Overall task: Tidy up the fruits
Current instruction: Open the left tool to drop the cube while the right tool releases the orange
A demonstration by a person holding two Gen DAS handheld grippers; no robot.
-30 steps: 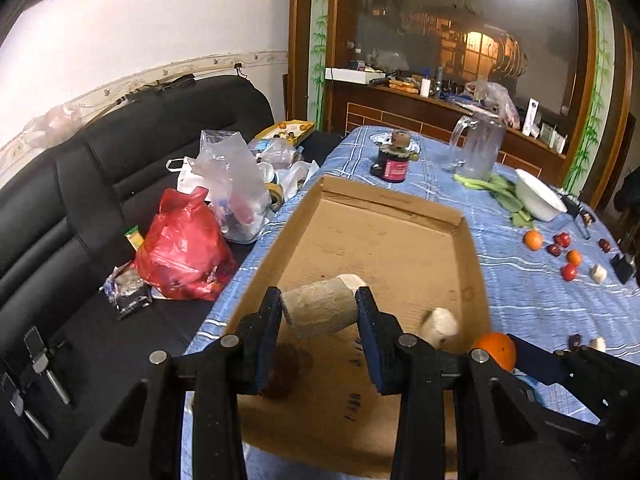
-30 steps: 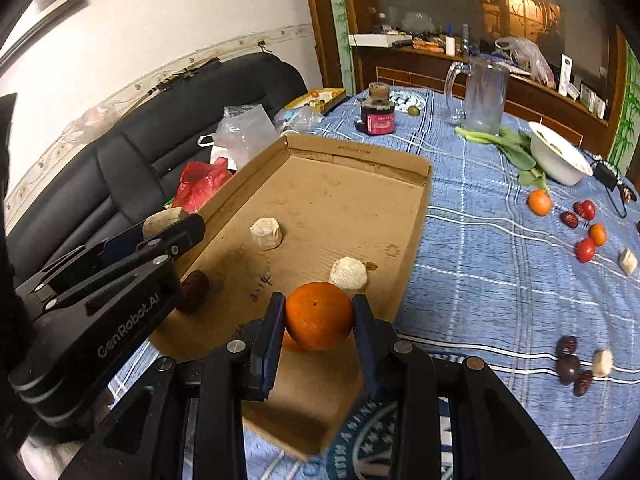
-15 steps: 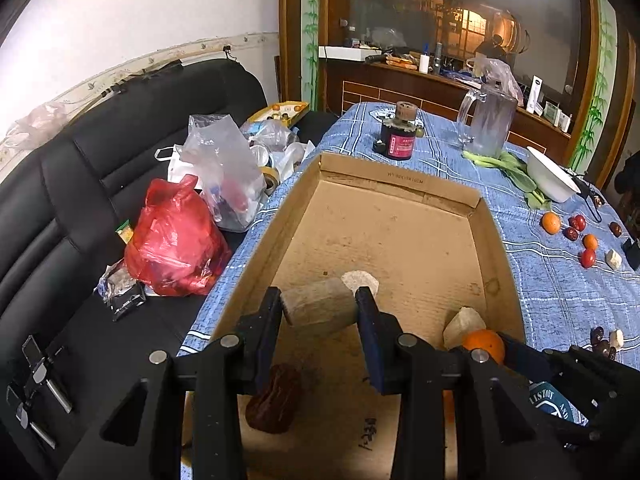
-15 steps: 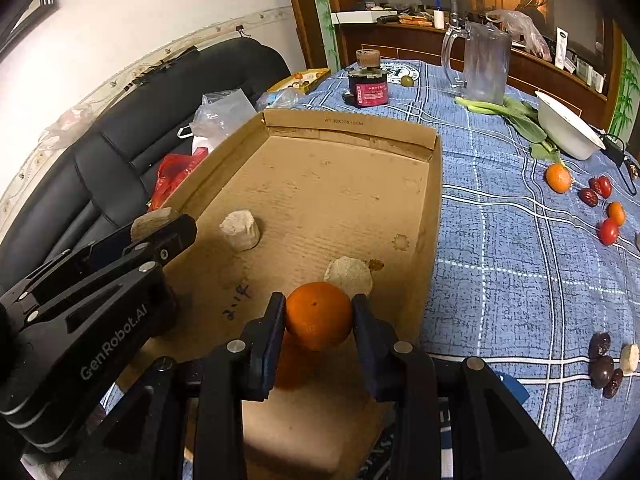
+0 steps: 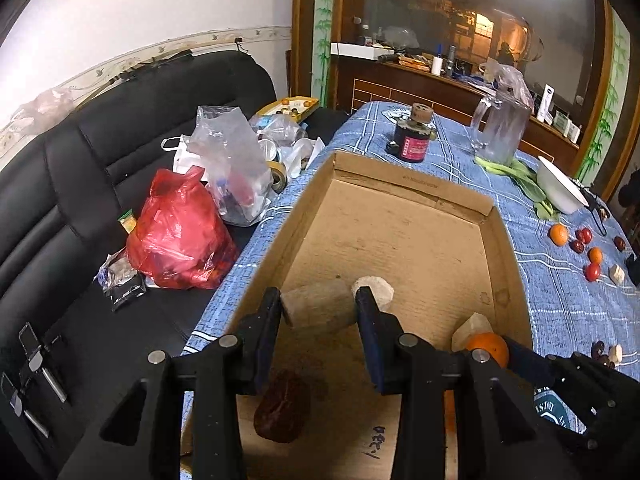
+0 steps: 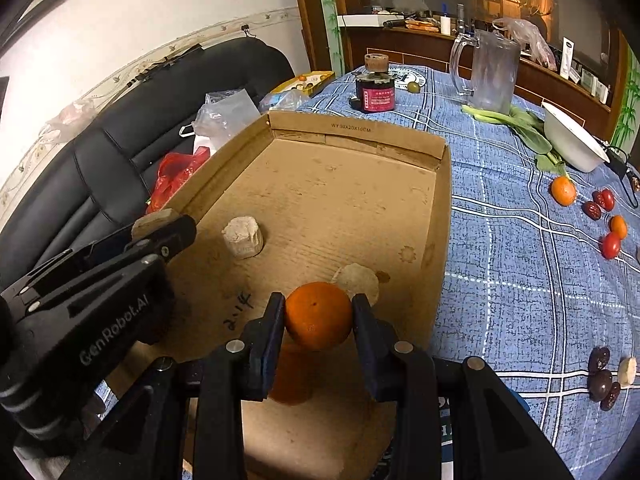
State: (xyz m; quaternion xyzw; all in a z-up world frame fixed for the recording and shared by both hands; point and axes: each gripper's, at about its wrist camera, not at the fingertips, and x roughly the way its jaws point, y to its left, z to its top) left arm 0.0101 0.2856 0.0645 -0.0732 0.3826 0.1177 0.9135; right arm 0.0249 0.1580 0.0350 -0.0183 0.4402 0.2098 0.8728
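Two grips over the cardboard tray (image 6: 438,216): orange (image 6: 318,315) between right fingers (image 6: 267,334), beige chunk (image 5: 318,309) between loosening left fingers (image 5: 267,320).

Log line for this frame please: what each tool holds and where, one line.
left tool: shut on pale chunk, jaws just opening | right tool: shut on orange | both over cardboard tray | stage: placing

Both grippers were angled downward, side by side. The left gripper (image 5: 318,312), its jaws just widened slightly, and the right gripper (image 6: 318,318) were each kept clamped on a load.
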